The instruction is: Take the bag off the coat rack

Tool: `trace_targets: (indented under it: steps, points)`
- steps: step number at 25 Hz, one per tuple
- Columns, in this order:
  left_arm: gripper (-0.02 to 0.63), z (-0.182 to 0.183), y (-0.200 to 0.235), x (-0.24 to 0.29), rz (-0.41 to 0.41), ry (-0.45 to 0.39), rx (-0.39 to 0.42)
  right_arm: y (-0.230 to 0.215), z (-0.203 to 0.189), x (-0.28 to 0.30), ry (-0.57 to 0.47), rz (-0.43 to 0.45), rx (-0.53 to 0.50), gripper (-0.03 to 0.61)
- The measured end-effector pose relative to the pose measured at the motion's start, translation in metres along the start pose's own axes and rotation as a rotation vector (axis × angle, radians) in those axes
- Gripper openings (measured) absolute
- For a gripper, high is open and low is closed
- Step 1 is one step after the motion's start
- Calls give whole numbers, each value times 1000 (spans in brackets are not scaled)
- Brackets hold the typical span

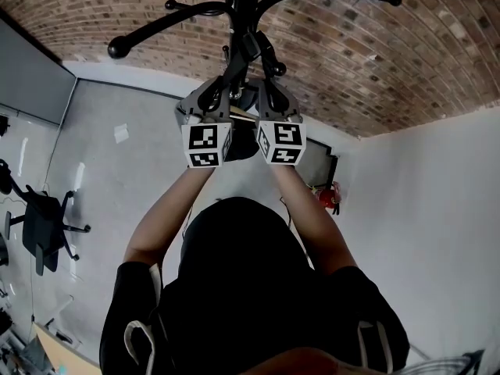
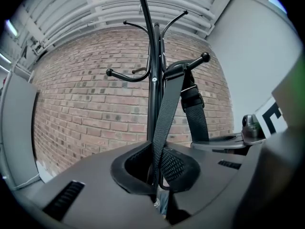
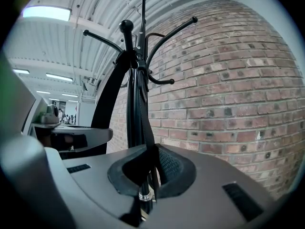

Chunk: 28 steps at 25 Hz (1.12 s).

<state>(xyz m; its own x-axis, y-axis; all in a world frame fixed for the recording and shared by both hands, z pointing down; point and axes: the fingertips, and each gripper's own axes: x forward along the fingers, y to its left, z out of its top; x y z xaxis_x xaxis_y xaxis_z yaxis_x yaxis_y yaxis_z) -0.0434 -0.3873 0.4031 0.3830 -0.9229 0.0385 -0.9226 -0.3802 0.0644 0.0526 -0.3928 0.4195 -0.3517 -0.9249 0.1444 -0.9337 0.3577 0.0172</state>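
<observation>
A: Closest in, the left gripper has its fingers pinched shut on the grey webbing strap. Same on the other side?

B: Yes, the right gripper has its fingers closed on a narrow black strap. Neither pair stands apart.

A: And the thing we're after?

B: The bag hangs on the coat rack, in front of the brick wall. Its straps loop over 1 hook with a ball end. Its body is mostly hidden. In the head view I take the dark mass between the 2 marker cubes to be it, just under the grippers.

A: How will it handle?

B: My guess is that the webbing is soft and limp, so it folds wherever it is pinched. Its woven face should sit firm between the textured fingers rather than slip. How heavy the bag is I cannot tell. Whatever hangs below will likely swing once it comes free.

A: And the hold?

B: Where it is now seems right: on the straps, below the hook, 1 gripper to each. From there the loops would have to rise over the ball end before they come away. The buckle on the wider black strap sits close under the hook and could catch on it, so I'd watch that
</observation>
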Motion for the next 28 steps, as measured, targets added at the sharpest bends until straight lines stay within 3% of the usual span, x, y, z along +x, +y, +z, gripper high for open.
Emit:
trace_targets:
  steps: [12, 28]
  points:
    - [20, 4, -1, -10, 8, 24, 41, 0, 3, -4, -15, 15, 30, 21]
    - [20, 34, -10, -36, -9, -44, 33, -8, 29, -31, -89, 16, 60, 21]
